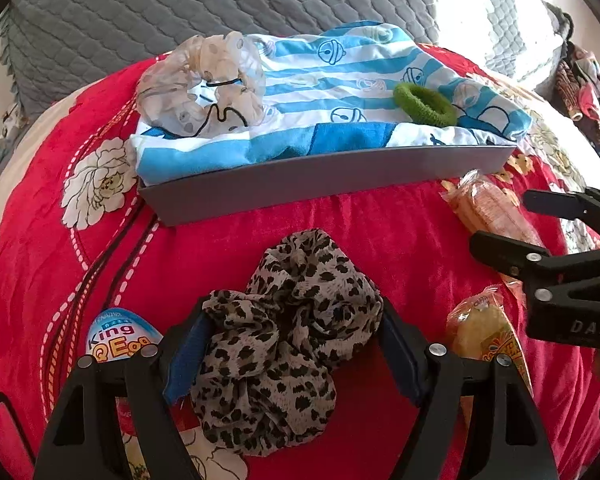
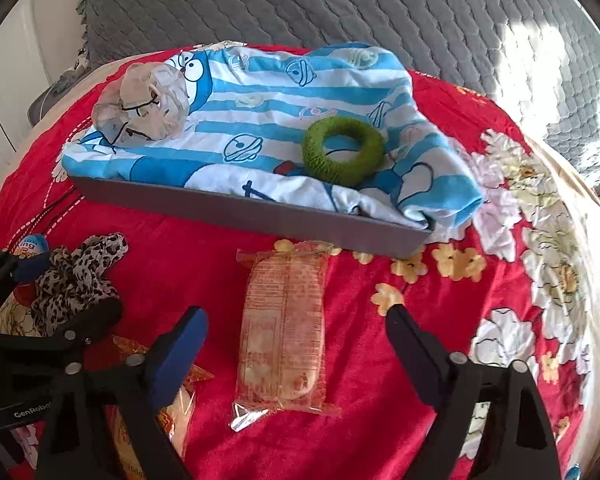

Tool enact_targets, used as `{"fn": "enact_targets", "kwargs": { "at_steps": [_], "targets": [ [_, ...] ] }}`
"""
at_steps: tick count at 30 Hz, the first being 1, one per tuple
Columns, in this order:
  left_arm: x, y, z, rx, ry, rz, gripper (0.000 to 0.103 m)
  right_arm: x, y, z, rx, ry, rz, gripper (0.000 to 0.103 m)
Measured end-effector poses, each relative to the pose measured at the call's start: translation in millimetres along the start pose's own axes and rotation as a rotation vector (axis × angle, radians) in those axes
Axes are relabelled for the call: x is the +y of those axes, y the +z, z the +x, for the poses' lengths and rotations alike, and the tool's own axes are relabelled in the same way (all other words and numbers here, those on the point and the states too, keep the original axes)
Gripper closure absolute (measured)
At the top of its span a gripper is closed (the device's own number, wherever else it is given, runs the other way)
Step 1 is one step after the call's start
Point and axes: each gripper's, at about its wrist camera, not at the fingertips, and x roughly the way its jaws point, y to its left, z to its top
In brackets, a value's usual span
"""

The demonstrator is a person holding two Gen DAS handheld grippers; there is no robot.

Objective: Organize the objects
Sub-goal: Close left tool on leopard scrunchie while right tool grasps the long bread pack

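On a bed spread with a red flowered cover [image 2: 380, 400], our left gripper [image 1: 292, 344] clasps one leopard-print scrunchie [image 1: 288, 336] between its two blue-padded fingers [image 1: 182, 360], the fabric bunched from pad to pad and spilling down below them. Our right gripper [image 2: 296, 332] stands with its jaws spread wide and gripping nothing; one clear-wrapped snack packet [image 2: 284, 332] lies on the cover between the two fingers, touching neither. Ahead of both tools we count one shallow grey tray [image 2: 260, 216], lined with one blue-and-white striped cartoon cloth [image 2: 252, 120]. Two hair ties rest on that cloth: one sheer pale scrunchie [image 2: 144, 108] at the far left and one green knitted ring [image 2: 342, 150] toward the right. Just left of our left gripper lies one blue egg-shaped sweet [image 1: 120, 336] lettered "King", partly hidden behind the finger. To that gripper's right, between the two tools, sits one yellow-and-orange wrapped snack [image 1: 484, 332], its label too blurred to read. Beyond the tray stretches one grey quilted blanket [image 1: 180, 0].
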Motion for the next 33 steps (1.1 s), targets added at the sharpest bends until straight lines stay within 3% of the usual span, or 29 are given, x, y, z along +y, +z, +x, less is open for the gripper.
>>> {"fn": "enact_targets", "kwargs": {
  "at_steps": [4, 6, 16, 20, 24, 33],
  "targets": [
    [-1, 2, 0, -0.007, -0.023, 0.009, 0.027, 3, 1, 7, 0.01, 0.008, -0.012, 0.026],
    [-1, 2, 0, -0.008, -0.037, 0.018, 0.037, 5, 2, 11, 0.016, 0.012, -0.015, 0.03],
    [-2, 3, -1, -0.007, -0.069, 0.043, 0.055, 6, 3, 19, 0.025, 0.027, -0.012, 0.051],
    [-4, 1, 0, -0.001, -0.07, 0.058, 0.067, 6, 6, 19, 0.025, 0.036, -0.013, 0.06],
    [-4, 1, -2, -0.004, -0.084, 0.062, 0.077, 7, 6, 20, 0.027, 0.04, -0.018, 0.06],
    [-4, 1, -8, 0.002, -0.098, 0.063, 0.085, 6, 4, 13, 0.027, 0.056, -0.008, 0.061]
  ]
}}
